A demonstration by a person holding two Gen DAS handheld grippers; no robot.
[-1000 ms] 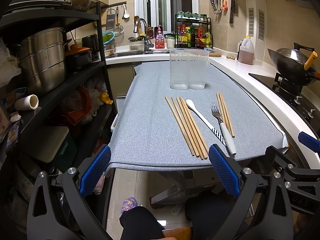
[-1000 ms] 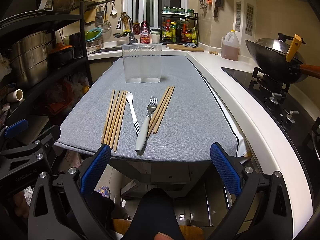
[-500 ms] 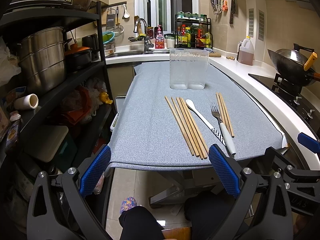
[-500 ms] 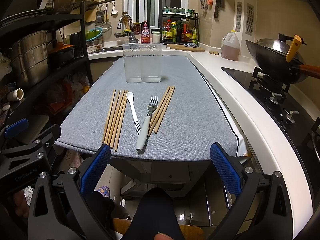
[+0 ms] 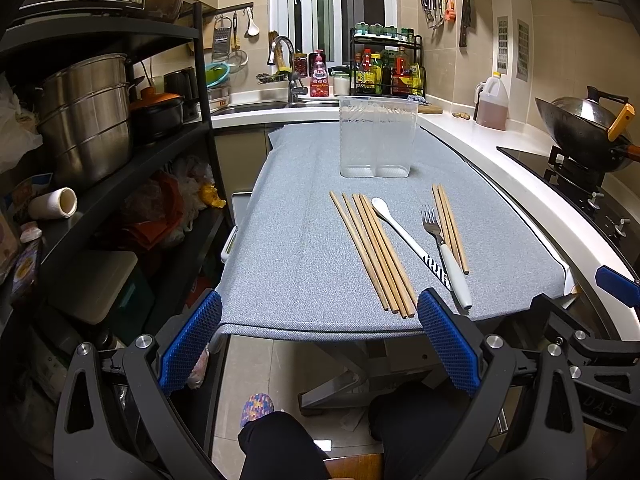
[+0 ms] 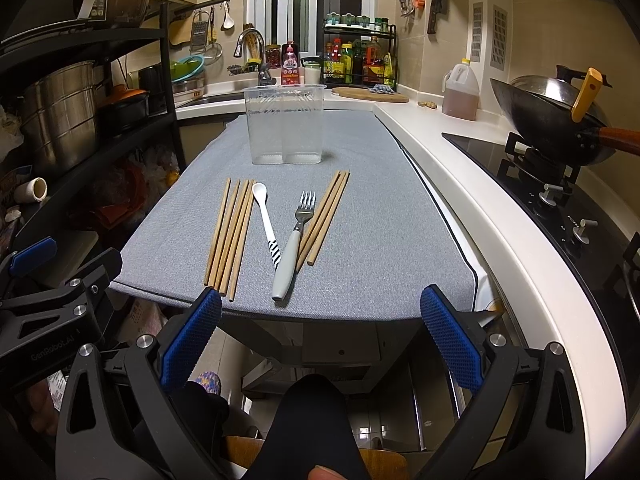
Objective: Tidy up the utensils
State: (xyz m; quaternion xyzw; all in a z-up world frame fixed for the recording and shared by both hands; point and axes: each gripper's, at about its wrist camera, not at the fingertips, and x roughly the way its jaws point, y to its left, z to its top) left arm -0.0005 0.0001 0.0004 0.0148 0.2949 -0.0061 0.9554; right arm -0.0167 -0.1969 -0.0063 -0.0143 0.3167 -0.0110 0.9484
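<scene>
Both the left gripper (image 5: 319, 343) and the right gripper (image 6: 320, 339) hold their fingers wide apart and empty at frame bottom; chopsticks (image 6: 231, 228), spoon (image 6: 267, 224) and fork (image 6: 293, 242) lie on the tabletop (image 6: 380, 232) above them

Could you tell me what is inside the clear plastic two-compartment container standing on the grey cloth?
Nothing shows inside the clear plastic two-compartment container: both compartments look empty through the walls. The wooden chopsticks, white spoon and fork all lie outside it on the grey cloth.
</scene>
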